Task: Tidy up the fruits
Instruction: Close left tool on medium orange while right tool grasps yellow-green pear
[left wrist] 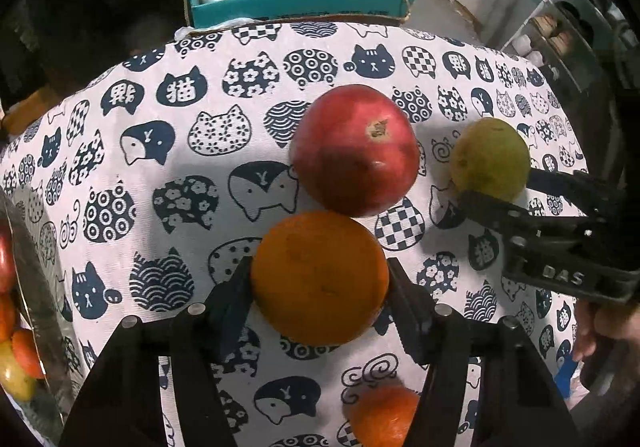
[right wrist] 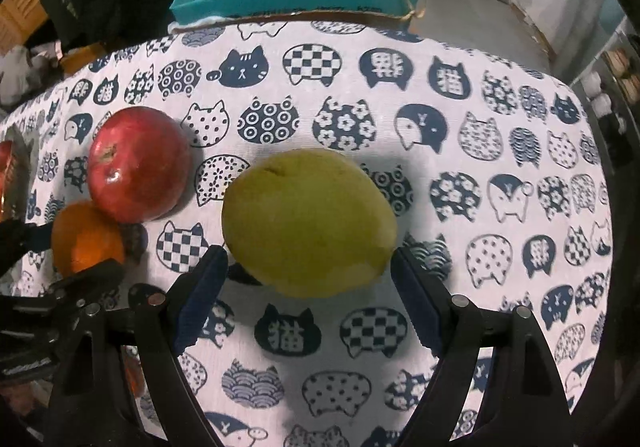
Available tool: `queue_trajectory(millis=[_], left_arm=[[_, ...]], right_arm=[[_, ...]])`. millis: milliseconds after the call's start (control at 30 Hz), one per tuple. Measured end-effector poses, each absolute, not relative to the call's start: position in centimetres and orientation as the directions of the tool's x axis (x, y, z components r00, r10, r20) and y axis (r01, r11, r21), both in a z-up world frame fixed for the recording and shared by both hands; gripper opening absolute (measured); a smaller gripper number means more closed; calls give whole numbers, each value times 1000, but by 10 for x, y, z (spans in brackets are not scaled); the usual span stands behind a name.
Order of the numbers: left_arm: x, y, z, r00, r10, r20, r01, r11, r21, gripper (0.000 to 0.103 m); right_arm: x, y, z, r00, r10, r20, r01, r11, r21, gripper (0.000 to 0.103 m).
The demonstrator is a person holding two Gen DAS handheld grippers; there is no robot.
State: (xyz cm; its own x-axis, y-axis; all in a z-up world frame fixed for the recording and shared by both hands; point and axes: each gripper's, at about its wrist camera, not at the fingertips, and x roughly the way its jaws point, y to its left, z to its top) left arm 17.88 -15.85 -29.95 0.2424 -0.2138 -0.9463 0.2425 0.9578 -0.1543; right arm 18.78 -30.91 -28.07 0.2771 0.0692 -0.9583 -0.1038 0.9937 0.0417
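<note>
On the cat-print tablecloth [left wrist: 160,151] lies an orange [left wrist: 320,279], and my left gripper [left wrist: 320,271] is shut on it, a pad pressed against each side. A red apple [left wrist: 354,149] touches the orange on its far side. To the right lies a green pear [right wrist: 308,221]. It sits between the fingers of my right gripper [right wrist: 308,259], which stands open with the pads just off the pear's sides. The left wrist view shows that gripper [left wrist: 500,187] around the pear [left wrist: 490,159]. In the right wrist view the apple [right wrist: 138,163] and orange [right wrist: 86,237] lie at the left.
A small tangerine [left wrist: 384,415] lies close under the left gripper. A clear container [left wrist: 36,287] with several fruits sits at the left edge. A teal box [left wrist: 296,3] of plastic bags stands behind the table. Shelves [left wrist: 560,35] rise at the right. A hand [left wrist: 600,327] holds the right gripper.
</note>
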Motion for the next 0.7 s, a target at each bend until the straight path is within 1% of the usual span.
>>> queue_trajectory(millis=[167,400,700], left_arm=[[181,-148,-297,258,-204,-944,227,963,-146,65],[180,-136,-296,261,-208,-942,208,966,-156,65],[177,-131,-288,288,-207,-935,193,969,-155,65]], right_arm=[[197,-305,-290,279,46,-959,-107,994,17,83],[205,-308,-297,289,58,-956,-92,995,32,83],[192,-308,-295,339,48,-940,-73,997,24,80]])
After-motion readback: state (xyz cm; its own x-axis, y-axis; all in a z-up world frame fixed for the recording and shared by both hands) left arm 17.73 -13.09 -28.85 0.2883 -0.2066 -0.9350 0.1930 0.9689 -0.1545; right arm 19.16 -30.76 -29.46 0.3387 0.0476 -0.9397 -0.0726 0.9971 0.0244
